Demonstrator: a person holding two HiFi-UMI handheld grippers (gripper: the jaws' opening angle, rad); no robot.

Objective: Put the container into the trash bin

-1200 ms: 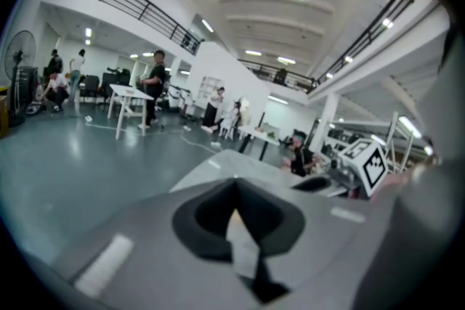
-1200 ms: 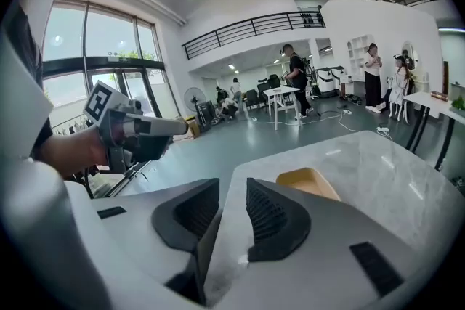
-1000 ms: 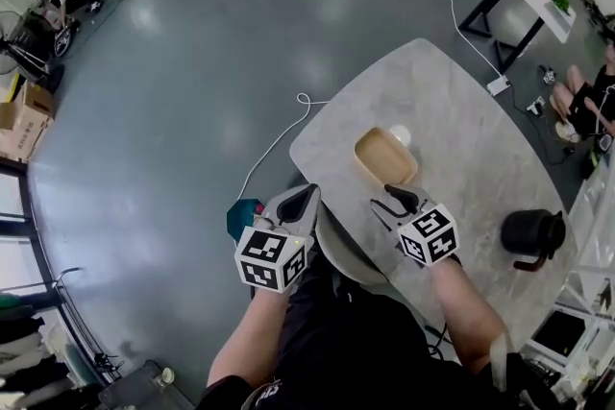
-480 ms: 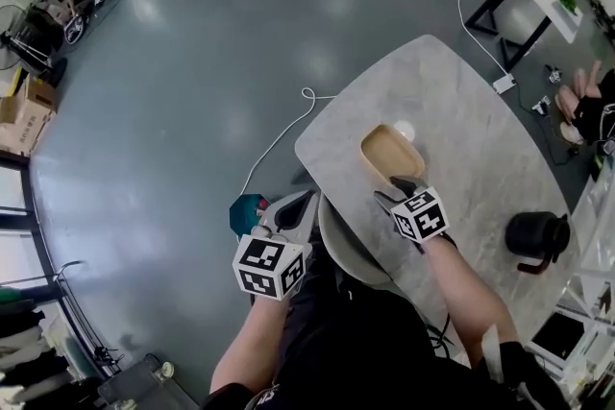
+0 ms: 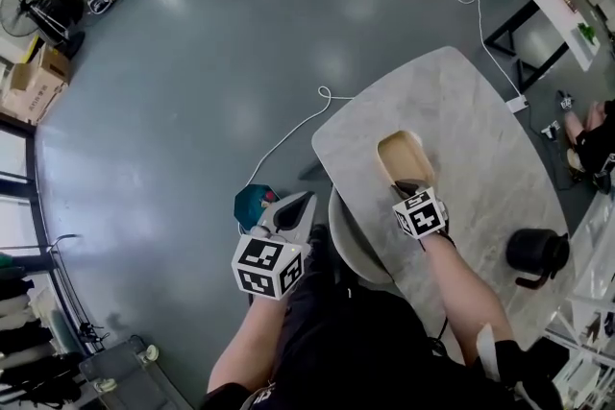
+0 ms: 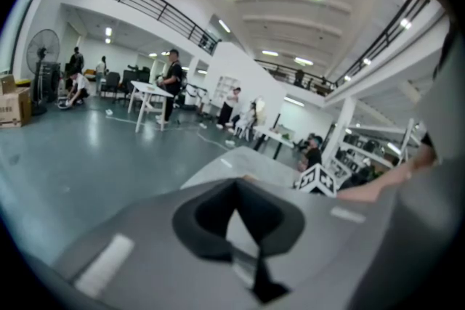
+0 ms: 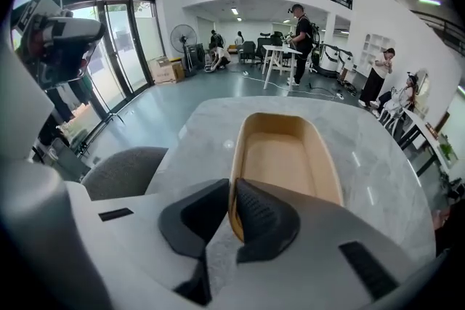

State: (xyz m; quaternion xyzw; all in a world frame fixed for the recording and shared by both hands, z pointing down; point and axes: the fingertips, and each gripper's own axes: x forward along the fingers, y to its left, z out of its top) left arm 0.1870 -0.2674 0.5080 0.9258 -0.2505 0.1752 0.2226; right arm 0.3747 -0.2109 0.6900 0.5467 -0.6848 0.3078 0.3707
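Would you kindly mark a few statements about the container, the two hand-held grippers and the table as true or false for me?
1. The container lies on the marble table. True.
2. The container is filled with food. False: it is empty.
3. The left hand-held gripper grips the container. False: its jaws are together on nothing, and it is off to the side of the table.
4. The right hand-held gripper has the container's near rim between its jaws. True; the jaws are closing on that rim.
5. A black jug stands on the table, apart from the container. True.
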